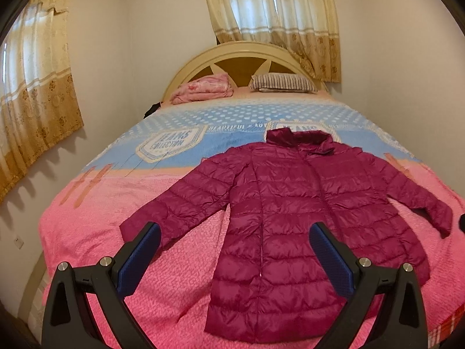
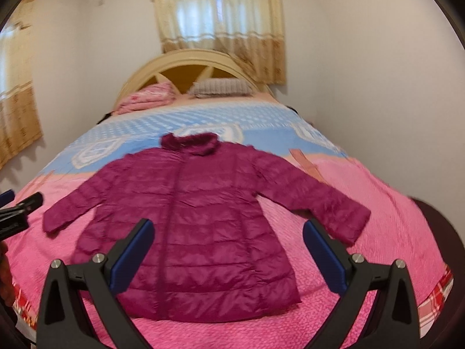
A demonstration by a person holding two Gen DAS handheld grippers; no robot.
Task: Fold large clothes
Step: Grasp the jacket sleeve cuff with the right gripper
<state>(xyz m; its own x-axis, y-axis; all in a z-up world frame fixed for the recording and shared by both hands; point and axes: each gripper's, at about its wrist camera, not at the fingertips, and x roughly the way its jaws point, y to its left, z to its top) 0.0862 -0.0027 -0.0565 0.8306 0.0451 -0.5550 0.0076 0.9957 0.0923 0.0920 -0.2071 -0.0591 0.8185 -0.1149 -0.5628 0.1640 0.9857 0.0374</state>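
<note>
A magenta quilted puffer jacket [image 1: 293, 203] lies flat and front-up on the bed, collar towards the headboard, both sleeves spread out to the sides. The right wrist view shows the same jacket [image 2: 203, 218]. My left gripper [image 1: 235, 232] hovers open above the jacket's lower left part, its blue pads wide apart and nothing between them. My right gripper [image 2: 228, 229] is also open, above the lower right part near the right sleeve cuff [image 2: 348, 218]. The left gripper's fingertips [image 2: 29, 200] show at the left edge of the right wrist view.
The bed [image 1: 116, 203] has a pink and blue cover. A folded pink blanket [image 1: 203, 88] and a striped pillow [image 1: 282, 83] lie by the cream headboard [image 1: 232, 52]. Walls and curtained windows [image 1: 273, 8] surround the bed. A dark rounded footboard [image 2: 441, 232] shows at right.
</note>
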